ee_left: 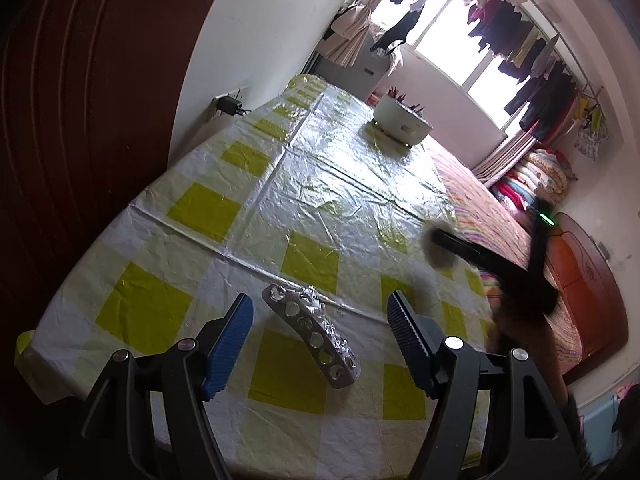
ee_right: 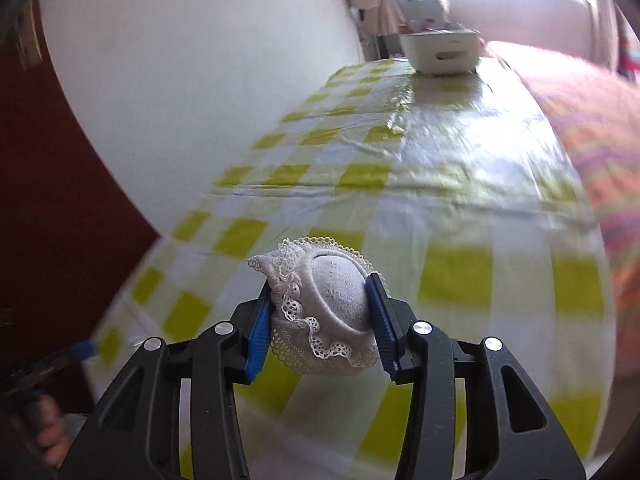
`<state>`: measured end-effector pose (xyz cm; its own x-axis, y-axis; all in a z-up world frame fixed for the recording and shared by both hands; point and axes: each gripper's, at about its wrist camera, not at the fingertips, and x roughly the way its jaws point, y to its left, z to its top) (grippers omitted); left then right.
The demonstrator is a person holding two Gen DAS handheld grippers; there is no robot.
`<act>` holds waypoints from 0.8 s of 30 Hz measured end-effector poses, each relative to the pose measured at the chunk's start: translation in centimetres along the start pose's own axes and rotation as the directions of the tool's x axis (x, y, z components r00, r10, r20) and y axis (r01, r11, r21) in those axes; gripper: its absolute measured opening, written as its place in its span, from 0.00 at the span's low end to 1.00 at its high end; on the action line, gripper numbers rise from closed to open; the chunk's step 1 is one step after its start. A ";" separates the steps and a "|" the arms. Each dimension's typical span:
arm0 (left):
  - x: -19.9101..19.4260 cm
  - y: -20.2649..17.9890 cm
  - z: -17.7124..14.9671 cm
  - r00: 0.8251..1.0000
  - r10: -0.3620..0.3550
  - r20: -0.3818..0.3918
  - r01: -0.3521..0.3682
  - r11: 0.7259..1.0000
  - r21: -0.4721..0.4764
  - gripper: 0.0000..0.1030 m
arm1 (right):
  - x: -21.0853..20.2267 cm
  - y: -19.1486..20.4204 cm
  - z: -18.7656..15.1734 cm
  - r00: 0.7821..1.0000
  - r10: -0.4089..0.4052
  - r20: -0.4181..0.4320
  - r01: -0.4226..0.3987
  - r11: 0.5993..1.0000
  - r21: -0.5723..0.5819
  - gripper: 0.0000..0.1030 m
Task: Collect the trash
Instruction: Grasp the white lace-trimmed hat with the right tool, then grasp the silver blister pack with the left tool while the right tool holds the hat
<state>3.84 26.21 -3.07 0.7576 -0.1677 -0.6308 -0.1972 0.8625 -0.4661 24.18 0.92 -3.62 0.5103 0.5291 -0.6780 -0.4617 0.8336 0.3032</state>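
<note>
A silver foil pill blister strip (ee_left: 311,335) lies on the yellow-and-white checked tablecloth (ee_left: 280,184) between the fingers of my left gripper (ee_left: 320,340), which is open just above it. My right gripper (ee_right: 320,320) is shut on a small grey lace-trimmed fabric piece (ee_right: 324,308) and holds it above the tablecloth (ee_right: 440,184). In the left wrist view the right gripper (ee_left: 440,248) shows blurred at the table's right edge. A white bin (ee_left: 401,119) with scraps in it stands at the table's far end; it also shows in the right wrist view (ee_right: 440,50).
A white wall (ee_left: 260,32) and a dark red door (ee_left: 80,120) run along the table's left side. A bed with a striped cover (ee_left: 500,232) lies to the right. A charger (ee_left: 231,105) is plugged into the wall.
</note>
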 end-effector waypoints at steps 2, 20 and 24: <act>0.4 -0.2 0.0 1.000 0.000 -0.011 0.000 1.000 -0.004 0.66 | -2.2 -0.7 -2.1 0.999 0.046 0.015 -0.047 0.996 0.079 0.42; 4.7 -3.0 -1.3 0.984 0.119 -0.132 -0.114 0.992 0.049 0.66 | -7.8 -2.2 -5.7 0.986 0.112 0.123 -0.128 0.984 0.127 0.42; 5.3 -3.1 -1.4 0.981 0.124 -0.149 -0.118 0.992 0.044 0.66 | -8.7 -2.3 -5.8 0.981 0.131 0.145 -0.151 0.980 0.133 0.42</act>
<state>7.63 21.95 -5.87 0.6263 -0.1288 -0.7689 -0.2577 0.8966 -0.3601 16.61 -6.50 -2.25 0.5451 0.6512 -0.5281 -0.4324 0.7580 0.4884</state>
